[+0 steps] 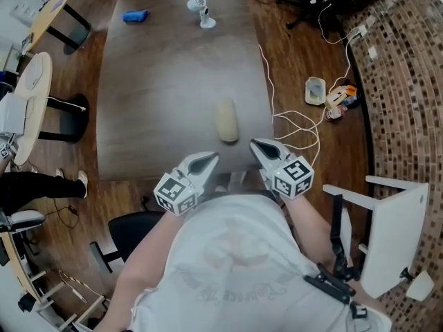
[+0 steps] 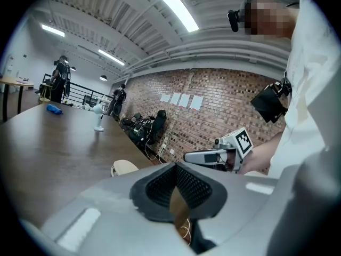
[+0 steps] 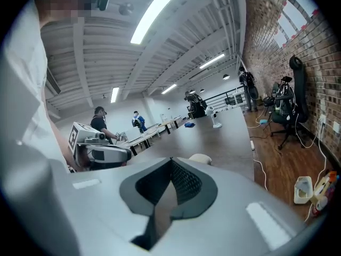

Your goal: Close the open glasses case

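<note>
A beige glasses case (image 1: 226,121) lies on the grey-brown table (image 1: 159,81), its lid down, near the front right part. It also shows low in the left gripper view as the case (image 2: 123,167) and in the right gripper view as the case (image 3: 200,158). My left gripper (image 1: 212,158) and right gripper (image 1: 255,144) hang side by side over the table's near edge, short of the case and apart from it. Both point roughly level toward the table. The left gripper's (image 2: 175,165) jaws meet with nothing between them; the right gripper's (image 3: 171,161) do the same.
A small white stand-up device (image 1: 201,11) and a blue object (image 1: 136,16) sit at the table's far end. White cables (image 1: 297,126) and a small tub (image 1: 315,90) lie on the floor to the right. A white chair (image 1: 394,234) stands at my right, a black one (image 1: 131,230) below.
</note>
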{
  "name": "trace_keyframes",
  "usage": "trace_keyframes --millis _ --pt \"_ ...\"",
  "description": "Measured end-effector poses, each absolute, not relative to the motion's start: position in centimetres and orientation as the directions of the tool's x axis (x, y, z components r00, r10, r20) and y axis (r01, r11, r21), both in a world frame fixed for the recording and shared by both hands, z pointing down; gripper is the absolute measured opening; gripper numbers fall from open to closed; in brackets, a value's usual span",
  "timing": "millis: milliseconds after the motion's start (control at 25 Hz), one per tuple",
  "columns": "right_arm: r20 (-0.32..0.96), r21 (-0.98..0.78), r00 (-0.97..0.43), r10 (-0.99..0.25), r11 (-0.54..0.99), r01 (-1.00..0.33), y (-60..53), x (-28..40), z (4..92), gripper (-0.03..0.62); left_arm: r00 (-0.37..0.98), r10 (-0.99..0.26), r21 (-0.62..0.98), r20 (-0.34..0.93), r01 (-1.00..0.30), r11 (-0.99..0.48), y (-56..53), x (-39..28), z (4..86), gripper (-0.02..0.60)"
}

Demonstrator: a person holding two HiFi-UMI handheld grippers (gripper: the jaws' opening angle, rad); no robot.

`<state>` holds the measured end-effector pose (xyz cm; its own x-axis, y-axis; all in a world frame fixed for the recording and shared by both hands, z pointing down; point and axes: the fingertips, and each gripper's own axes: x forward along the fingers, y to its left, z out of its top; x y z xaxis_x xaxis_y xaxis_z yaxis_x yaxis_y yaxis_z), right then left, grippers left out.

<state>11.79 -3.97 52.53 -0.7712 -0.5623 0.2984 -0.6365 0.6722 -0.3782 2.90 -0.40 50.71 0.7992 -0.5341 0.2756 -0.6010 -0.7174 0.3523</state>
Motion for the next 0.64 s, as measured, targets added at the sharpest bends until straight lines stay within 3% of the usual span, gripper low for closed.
trace_keyframes --millis 640 --pt "0.31 -0.336 -0.736 -0.602 0.654 -0.677 3.5 12.6 51.2 0.009 0.813 -0.541 0.376 0.215 -0.58 -0.722 5.1 2.5 51.0 0.006"
